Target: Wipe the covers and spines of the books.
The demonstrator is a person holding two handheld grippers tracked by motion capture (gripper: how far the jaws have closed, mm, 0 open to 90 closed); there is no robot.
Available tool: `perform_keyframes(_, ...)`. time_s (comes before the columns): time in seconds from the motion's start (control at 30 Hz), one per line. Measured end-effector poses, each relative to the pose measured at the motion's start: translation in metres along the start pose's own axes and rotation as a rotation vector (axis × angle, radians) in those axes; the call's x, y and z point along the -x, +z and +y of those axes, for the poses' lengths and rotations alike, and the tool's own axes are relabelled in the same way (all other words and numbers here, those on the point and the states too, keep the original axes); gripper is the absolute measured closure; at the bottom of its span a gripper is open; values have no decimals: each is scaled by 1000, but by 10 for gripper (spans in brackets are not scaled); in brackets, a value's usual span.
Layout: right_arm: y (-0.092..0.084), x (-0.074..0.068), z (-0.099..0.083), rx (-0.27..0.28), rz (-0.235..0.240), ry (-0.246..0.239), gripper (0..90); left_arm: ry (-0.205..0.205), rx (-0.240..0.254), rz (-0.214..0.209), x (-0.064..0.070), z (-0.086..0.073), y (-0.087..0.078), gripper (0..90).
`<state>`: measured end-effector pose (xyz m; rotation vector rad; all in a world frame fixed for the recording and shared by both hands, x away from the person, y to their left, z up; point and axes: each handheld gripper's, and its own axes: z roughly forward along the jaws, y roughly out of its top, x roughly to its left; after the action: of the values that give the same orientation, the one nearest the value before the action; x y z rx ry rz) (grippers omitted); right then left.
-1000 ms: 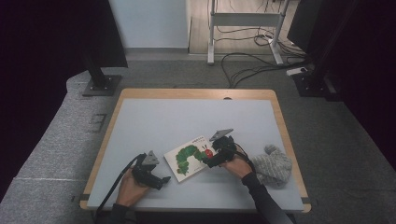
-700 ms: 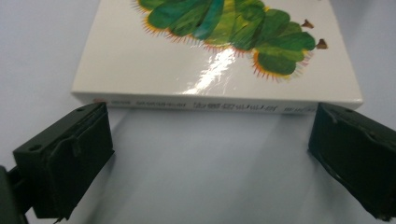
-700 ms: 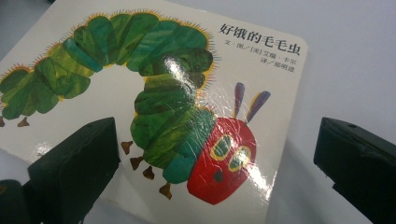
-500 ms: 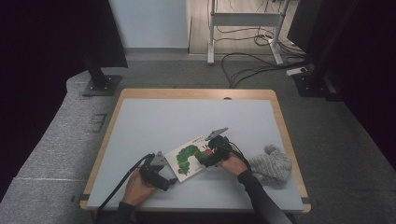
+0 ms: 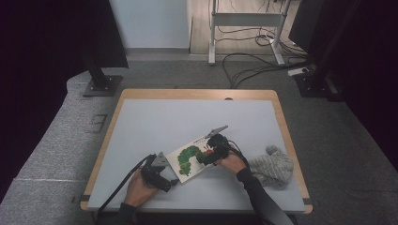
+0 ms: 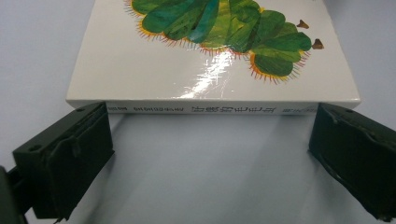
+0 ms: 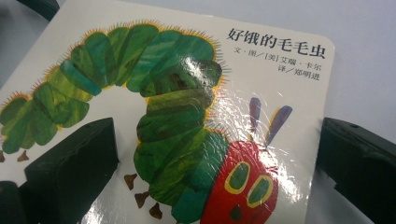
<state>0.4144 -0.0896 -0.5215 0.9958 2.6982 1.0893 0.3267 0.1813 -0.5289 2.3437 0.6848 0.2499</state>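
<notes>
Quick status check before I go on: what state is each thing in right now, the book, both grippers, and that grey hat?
Book: closed, lying flat on the table, front cover up, spine toward the left gripper.
Left gripper: open, jaws standing at the two ends of the spine, not clamped.
Right gripper: open, over the cover, one jaw above it and one off its edge.
Grey knit hat: slumped on the table, untouched.
Table: flat, bearing book and hat.

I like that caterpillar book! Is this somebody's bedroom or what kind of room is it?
Probably not a bedroom; it looks like a lab or workshop. The picture book lies on a plain work table, loose cables trail across grey carpet, and a metal stand rises behind.
</notes>
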Motion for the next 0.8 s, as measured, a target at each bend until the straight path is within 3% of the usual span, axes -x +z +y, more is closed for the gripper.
perform_keyframes(0.2, -7, 1, 1, 37, 24, 29, 0, 0, 0, -1, 0, 0, 0, 0)
perform_keyframes(0.53, -28, -7, 5, 84, 22, 27, 0, -2, 1, -2, 0, 0, 0, 0)
perform_keyframes(0.8, -43, -8, 0, 111, 63, 53, 11, 0, 0, -2, 0, 0, 0, 0)
